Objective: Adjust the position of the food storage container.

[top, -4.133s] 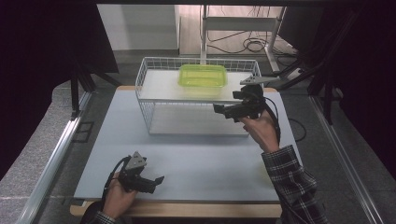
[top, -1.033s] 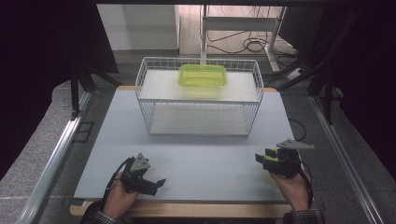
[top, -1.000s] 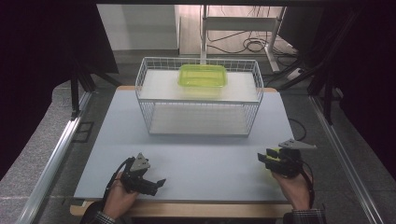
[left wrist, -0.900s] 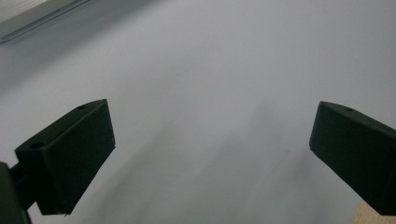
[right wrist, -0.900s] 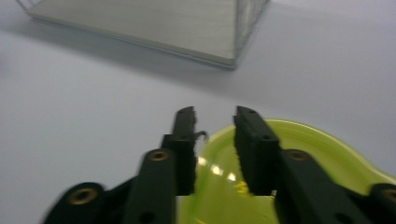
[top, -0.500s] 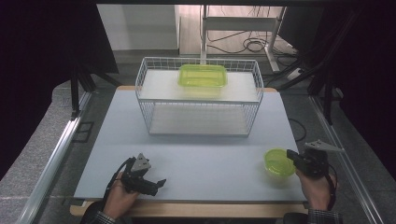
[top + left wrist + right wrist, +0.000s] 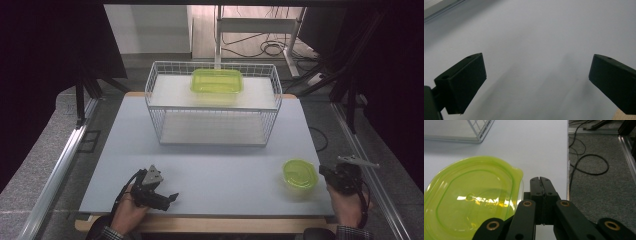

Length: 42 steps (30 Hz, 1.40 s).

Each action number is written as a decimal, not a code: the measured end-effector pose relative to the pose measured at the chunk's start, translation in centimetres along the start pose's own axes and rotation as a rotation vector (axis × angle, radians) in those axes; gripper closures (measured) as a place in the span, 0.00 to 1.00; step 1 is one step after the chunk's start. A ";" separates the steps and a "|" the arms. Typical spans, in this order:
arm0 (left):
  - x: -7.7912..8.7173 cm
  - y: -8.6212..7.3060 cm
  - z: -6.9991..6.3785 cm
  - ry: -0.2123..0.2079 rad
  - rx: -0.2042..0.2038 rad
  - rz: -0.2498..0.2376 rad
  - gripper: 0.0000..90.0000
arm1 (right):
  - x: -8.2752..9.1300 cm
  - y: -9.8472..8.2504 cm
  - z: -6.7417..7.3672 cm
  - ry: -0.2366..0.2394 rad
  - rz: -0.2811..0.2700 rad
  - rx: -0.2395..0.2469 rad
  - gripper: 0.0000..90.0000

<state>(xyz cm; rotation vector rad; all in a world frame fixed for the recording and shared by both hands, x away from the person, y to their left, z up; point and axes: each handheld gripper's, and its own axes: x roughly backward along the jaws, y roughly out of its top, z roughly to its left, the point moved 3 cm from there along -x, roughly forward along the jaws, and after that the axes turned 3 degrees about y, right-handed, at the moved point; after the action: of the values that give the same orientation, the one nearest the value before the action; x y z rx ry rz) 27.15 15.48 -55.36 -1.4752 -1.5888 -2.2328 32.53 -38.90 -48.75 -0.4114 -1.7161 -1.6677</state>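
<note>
A round green clear container (image 7: pixel 300 173) with its lid on stands on the grey mat at the front right; in the right gripper view the same container (image 7: pixel 471 202) lies just left of the jaws. My right gripper (image 7: pixel 324 172) (image 7: pixel 540 179) is beside it near the mat's right edge. It is shut, jaws pressed together with nothing between them. My left gripper (image 7: pixel 172 197) (image 7: pixel 536 75) rests at the front left, open over bare mat. A rectangular green container (image 7: pixel 217 80) sits on the wire basket's upper shelf.
The white wire basket (image 7: pixel 212 107) stands at the back middle of the grey mat (image 7: pixel 210 165). Past the mat's right edge lies dark floor with black cables (image 7: pixel 589 165). A metal rail (image 7: pixel 55 170) runs along the left side.
My right gripper has drawn back to the right, leaving the round container uncovered on the mat, and its jaws have come together. The left gripper has stayed still.
</note>
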 end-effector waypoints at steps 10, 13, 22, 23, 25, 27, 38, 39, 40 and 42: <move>0.0 0.0 0.0 0.003 -0.006 0.002 0.01 | -0.9 -0.3 1.1 -0.007 0.042 0.011 0.99; 0.0 0.0 -0.1 0.005 -0.008 0.002 0.02 | -1.1 -0.3 1.7 0.009 0.045 0.003 0.98; -0.1 0.0 -0.1 0.006 -0.016 0.008 0.02 | -1.9 -0.1 3.8 0.080 0.048 -0.003 0.99; -0.1 0.0 -0.1 0.006 -0.017 0.008 0.02 | -2.0 -0.1 4.1 0.090 0.049 0.000 0.99; -0.1 0.1 -0.2 0.006 -0.019 0.008 0.02 | -2.2 0.0 4.8 0.107 0.050 0.005 0.99; -0.2 0.1 -0.2 0.008 -0.022 0.009 0.02 | -2.4 0.0 5.6 0.130 0.056 0.017 0.98; -0.2 0.1 -0.4 0.006 -0.032 0.013 0.02 | -2.3 -0.2 6.6 0.130 0.070 0.048 0.97; -0.2 0.1 -0.4 0.005 -0.032 0.014 0.02 | -2.2 -0.4 6.5 0.126 0.078 0.052 0.97; -0.2 0.1 -0.4 0.006 -0.033 0.014 0.02 | -2.2 -0.7 6.5 0.142 0.084 0.050 0.97; -0.2 0.1 -0.4 0.005 -0.036 0.016 0.02 | -2.2 -1.3 6.7 0.159 0.109 0.045 0.98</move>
<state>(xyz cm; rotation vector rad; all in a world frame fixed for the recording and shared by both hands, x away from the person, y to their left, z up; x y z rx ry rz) 27.06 14.99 -55.43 -1.4836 -1.5380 -2.2668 31.50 -32.07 -50.76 -0.3354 -1.5833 -1.5391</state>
